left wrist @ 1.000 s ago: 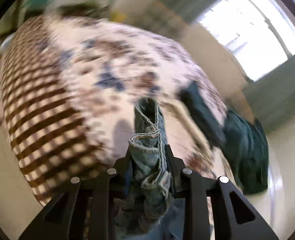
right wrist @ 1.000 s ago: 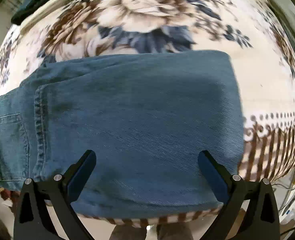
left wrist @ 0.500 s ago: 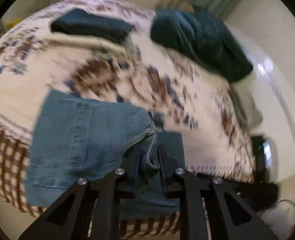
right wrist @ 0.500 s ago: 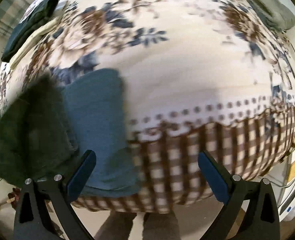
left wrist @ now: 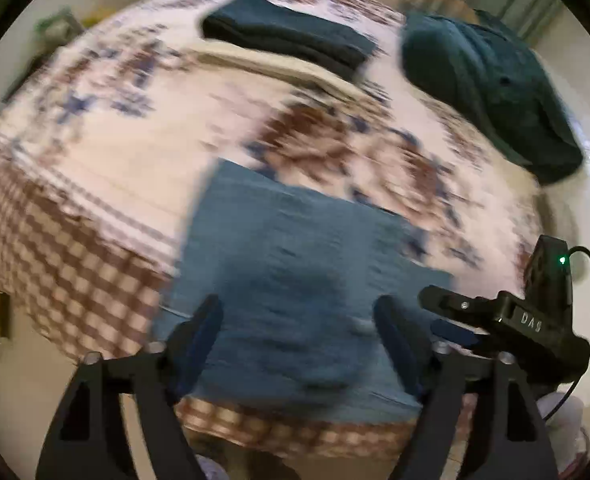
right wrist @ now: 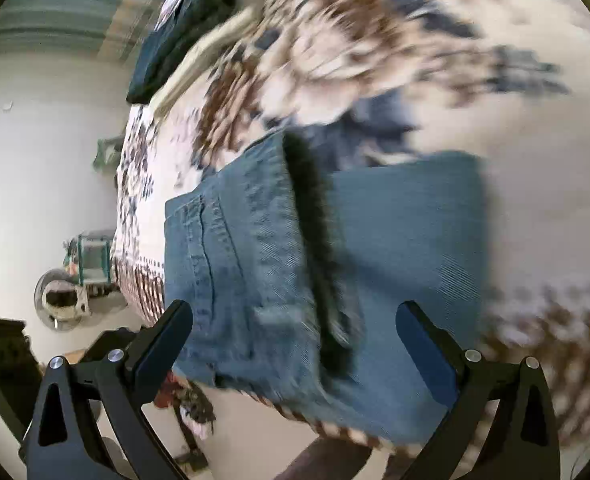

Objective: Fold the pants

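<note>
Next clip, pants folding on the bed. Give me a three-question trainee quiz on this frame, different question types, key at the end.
1. True or false: the left gripper is clamped on the jeans.
2. Multiple choice: where do the jeans lie? A) on the floor B) at the near edge of the floral bedspread C) on top of the dark folded clothes
3. Fill in: in the left wrist view, the black device at the lower right is the ___ gripper.

Key
1. False. Its jaws are opening, with nothing between them, above the denim.
2. B
3. right. Its own view shows the right gripper open over the jeans, holding nothing.
</note>
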Available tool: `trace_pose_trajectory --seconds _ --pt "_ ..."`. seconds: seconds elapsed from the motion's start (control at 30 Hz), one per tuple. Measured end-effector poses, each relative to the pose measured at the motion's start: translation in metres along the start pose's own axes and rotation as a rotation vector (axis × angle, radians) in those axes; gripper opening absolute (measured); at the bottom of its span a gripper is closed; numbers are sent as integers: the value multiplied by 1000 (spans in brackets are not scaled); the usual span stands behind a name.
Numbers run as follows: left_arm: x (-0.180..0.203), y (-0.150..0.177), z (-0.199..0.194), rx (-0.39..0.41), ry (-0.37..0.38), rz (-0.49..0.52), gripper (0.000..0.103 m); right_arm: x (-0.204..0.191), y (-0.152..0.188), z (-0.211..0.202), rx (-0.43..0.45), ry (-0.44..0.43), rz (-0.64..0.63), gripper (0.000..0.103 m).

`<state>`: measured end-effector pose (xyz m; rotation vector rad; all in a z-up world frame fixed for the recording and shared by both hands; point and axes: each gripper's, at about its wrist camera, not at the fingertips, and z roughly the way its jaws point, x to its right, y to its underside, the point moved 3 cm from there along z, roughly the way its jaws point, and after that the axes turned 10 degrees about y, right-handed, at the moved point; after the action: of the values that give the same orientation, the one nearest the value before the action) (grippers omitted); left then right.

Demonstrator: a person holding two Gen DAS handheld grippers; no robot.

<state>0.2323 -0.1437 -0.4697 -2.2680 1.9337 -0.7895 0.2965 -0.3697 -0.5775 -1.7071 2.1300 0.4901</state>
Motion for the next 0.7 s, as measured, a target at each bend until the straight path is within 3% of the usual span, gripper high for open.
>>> trace_pose_trajectory --seconds 0.17,0.23,0.27,0.3,0.33,0.4,0.57,0.7 --pt "-57 -15 11 0 -154 -46 90 -11 -21 65 -95 93 -7 103" --pt "-75 -18 18 -4 -186 -65 90 -16 -21 74 -78 131 -3 103" --pt "-81 -19 18 -4 -192 -74 90 -20 -19 73 -66 138 -9 91" --pt "-86 -20 20 -7 -194 -85 90 -25 -17 71 -41 130 -21 73" --pt "-91 -20 22 -17 -191 -101 90 -28 -13 66 -10 155 -25 32" --pt "-97 -21 24 -30 -188 -123 90 -32 -6 59 32 175 -18 22" --pt "-91 -24 24 -46 -125 -130 90 -36 10 13 125 169 -36 16" --pt "-76 -29 26 -49 -80 -107 90 -5 27 -41 185 209 35 16"
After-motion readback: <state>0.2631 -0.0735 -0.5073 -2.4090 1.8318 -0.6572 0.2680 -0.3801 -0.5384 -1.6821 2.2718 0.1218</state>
